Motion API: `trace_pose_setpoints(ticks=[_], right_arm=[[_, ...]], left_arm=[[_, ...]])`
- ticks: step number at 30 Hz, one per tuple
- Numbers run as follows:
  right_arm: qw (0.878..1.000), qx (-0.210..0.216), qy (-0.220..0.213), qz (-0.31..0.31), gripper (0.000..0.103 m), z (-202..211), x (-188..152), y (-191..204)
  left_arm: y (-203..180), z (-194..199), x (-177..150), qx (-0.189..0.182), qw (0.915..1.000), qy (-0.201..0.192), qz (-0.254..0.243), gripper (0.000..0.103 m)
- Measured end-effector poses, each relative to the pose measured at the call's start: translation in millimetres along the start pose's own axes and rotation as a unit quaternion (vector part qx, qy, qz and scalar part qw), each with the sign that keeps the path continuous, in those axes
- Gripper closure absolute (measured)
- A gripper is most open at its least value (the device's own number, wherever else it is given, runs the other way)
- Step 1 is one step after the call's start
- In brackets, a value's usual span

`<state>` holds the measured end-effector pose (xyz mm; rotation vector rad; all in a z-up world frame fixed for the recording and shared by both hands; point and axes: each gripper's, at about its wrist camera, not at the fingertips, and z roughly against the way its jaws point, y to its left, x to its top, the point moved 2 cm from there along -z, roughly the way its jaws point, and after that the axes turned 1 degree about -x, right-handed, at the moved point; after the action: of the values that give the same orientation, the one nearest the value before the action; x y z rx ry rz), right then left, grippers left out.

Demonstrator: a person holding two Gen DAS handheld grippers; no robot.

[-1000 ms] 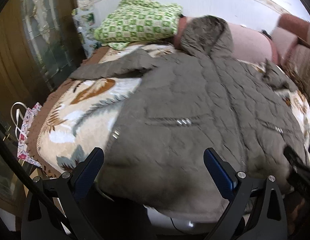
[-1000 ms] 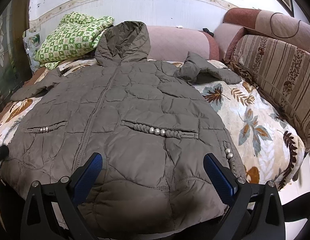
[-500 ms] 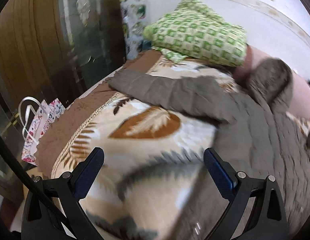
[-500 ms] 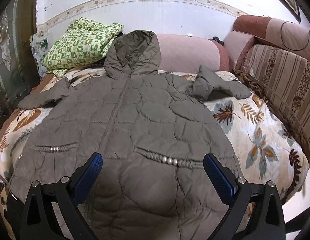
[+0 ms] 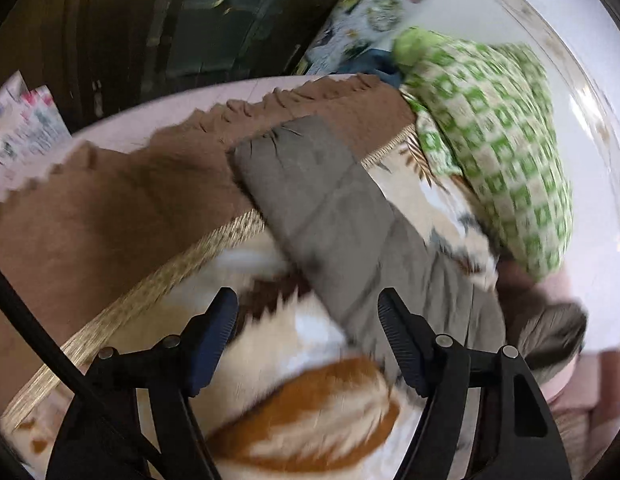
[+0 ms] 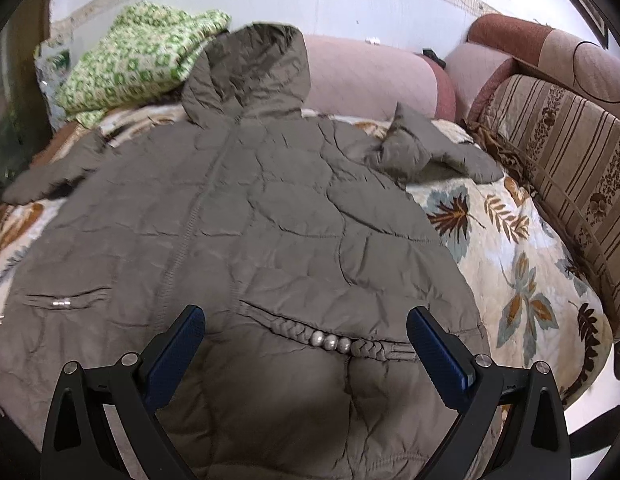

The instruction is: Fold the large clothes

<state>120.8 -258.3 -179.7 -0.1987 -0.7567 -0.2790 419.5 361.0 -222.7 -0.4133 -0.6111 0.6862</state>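
A large grey-brown quilted hooded coat [image 6: 270, 232] lies spread front-up on a floral blanket [image 6: 509, 248]. Its hood [image 6: 250, 76] points to the far wall. In the left wrist view its left sleeve [image 5: 333, 208] stretches away to the blanket's brown border. My left gripper [image 5: 308, 308] is open and empty, just above the blanket beside the near part of that sleeve. My right gripper [image 6: 306, 320] is open and empty, hovering over the coat's lower front near the beaded pocket trim [image 6: 329, 340]. The right sleeve [image 6: 425, 152] lies bent at the far right.
A green checkered quilt [image 6: 138, 64] [image 5: 497, 136] is piled at the head of the bed. A pink bolster [image 6: 369, 76] lies behind the hood. A striped sofa back [image 6: 569, 152] runs along the right. A dark wooden cabinet [image 5: 110, 20] stands left of the bed.
My left gripper has swung left and forward from the coat's hem to the left sleeve; its view is blurred. My right gripper has moved slightly forward over the coat.
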Motion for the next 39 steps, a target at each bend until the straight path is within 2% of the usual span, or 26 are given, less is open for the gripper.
trace_pose_setpoints(ticks=[3,9,10,12,13,15,19,21,23,26,28,31,35,36,39], right_arm=[[1.0,-0.014,0.014,0.006,0.001,-13.7,2.5,1.5],[0.999,-0.023,0.033,0.023,0.001,-35.3,6.8,8.0],[0.999,-0.025,0.034,0.026,0.001,-37.8,7.2,8.9],[0.999,-0.027,0.037,0.027,0.001,-42.6,7.9,9.8],[0.999,-0.027,0.04,0.025,0.001,-45.0,7.9,9.1],[0.998,-0.029,0.046,0.02,0.001,-48.3,7.7,7.6],[0.999,-0.027,0.045,0.014,0.001,-47.1,7.2,3.6],[0.999,-0.025,0.036,0.015,0.001,-42.4,7.7,1.4],[0.999,-0.021,0.025,0.013,0.001,-35.9,7.5,-1.2],[1.0,-0.013,0.016,0.006,0.001,-29.6,8.0,-5.5],[1.0,-0.006,0.012,-0.003,0.001,-26.1,7.8,-8.5],[1.0,0.003,0.006,-0.015,0.001,-20.4,7.3,-15.4],[0.999,0.007,-0.001,-0.035,0.001,-13.4,5.4,-30.8],[0.999,0.009,-0.002,-0.044,0.001,-12.2,5.3,-36.5],[0.997,0.019,0.0,-0.075,0.001,-9.6,6.1,-53.8]], left_arm=[[9.1,-26.4,16.0,-0.022,0.9993,0.009,0.03,0.031],[13.0,-56.9,35.0,-0.024,0.9984,0.01,0.049,0.031],[11.2,-57.8,36.1,-0.025,0.9985,0.01,0.048,0.034],[5.8,-61.9,38.8,-0.012,0.9992,0.014,0.037,0.061],[3.4,-63.7,39.2,0.002,0.9994,0.019,0.028,0.078],[-1.7,-58.6,38.9,0.006,0.9997,0.016,0.02,0.09],[-31.2,-28.1,34.9,-0.002,0.9999,-0.008,-0.01,0.092],[-62.4,-6.7,28.7,-0.009,0.9986,-0.024,-0.047,0.093],[-96.0,12.4,18.1,-0.035,0.9957,-0.03,-0.08,0.093],[-158.9,37.7,-14.8,-0.09,0.9859,-0.02,-0.14,0.094],[-206.2,50.3,-50.4,-0.12,0.9742,-0.012,-0.191,0.094],[-265.9,53.1,-110.3,-0.167,0.9542,0.024,-0.247,0.094],[-325.0,36.4,-197.5,-0.199,0.9273,0.076,-0.308,0.092],[-332.6,31.2,-213.3,-0.202,0.9234,0.086,-0.315,0.092],[-348.9,12.9,-263.9,-0.19,0.915,0.106,-0.34,0.075]])
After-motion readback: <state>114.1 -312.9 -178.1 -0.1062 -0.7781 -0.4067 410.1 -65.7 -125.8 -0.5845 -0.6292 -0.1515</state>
